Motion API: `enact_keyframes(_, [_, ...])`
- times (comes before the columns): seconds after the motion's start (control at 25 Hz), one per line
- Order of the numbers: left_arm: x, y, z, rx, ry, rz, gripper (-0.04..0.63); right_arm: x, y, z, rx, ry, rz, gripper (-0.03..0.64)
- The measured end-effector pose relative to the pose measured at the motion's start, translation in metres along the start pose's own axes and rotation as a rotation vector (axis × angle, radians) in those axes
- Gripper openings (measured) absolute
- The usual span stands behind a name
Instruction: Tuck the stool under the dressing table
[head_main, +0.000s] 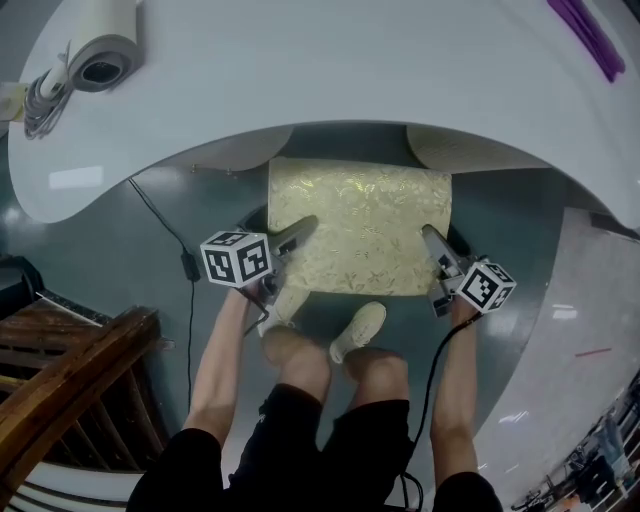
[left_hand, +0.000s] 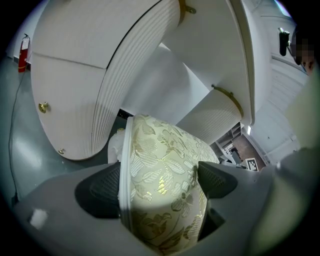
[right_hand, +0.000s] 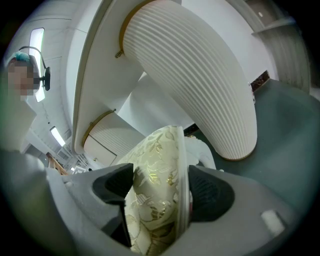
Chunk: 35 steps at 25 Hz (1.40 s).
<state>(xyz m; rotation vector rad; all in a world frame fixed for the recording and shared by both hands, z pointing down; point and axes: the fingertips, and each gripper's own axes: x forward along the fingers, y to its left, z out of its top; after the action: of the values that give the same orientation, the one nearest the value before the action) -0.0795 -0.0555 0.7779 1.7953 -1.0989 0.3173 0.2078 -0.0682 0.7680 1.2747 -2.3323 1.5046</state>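
Note:
The stool (head_main: 360, 225) has a cream and gold floral cushion and stands in the knee gap of the white dressing table (head_main: 330, 70); its far edge sits under the tabletop's curve. My left gripper (head_main: 300, 232) is shut on the cushion's near left corner, with the stool cushion (left_hand: 160, 180) filling the space between the dark pads. My right gripper (head_main: 432, 243) is shut on the near right corner of the stool cushion (right_hand: 157, 195). The ribbed white table pedestals (left_hand: 125, 80) (right_hand: 200, 85) rise on either side.
A roll of paper (head_main: 102, 45) and a cable coil lie on the tabletop's left. A black cord (head_main: 187, 262) runs over the grey floor. A wooden rail (head_main: 70, 380) stands at lower left. The person's feet (head_main: 358, 330) are just behind the stool.

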Motion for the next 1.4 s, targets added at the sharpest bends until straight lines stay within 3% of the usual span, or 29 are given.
enact_keyframes(0.24, [0.037,0.026,0.0,-0.017,0.0,0.019,0.499,0.035,-0.032,0.001,0.013,0.025,-0.006,0.35])
enact_keyframes(0.96, [0.045,0.048,-0.005,-0.029,-0.015,0.039,0.497,0.058,-0.045,-0.009,0.021,0.038,-0.016,0.35])
enact_keyframes(1.12, [0.042,0.047,-0.005,-0.013,-0.013,0.071,0.497,0.054,-0.045,-0.009,0.008,0.03,-0.052,0.35])
enact_keyframes(1.28, [0.033,0.048,0.002,0.031,-0.014,0.129,0.487,0.047,-0.043,-0.004,-0.074,0.05,-0.114,0.35])
enact_keyframes(1.4, [0.02,0.044,0.013,0.068,-0.032,0.176,0.424,0.038,-0.033,0.004,-0.109,0.061,-0.124,0.35])
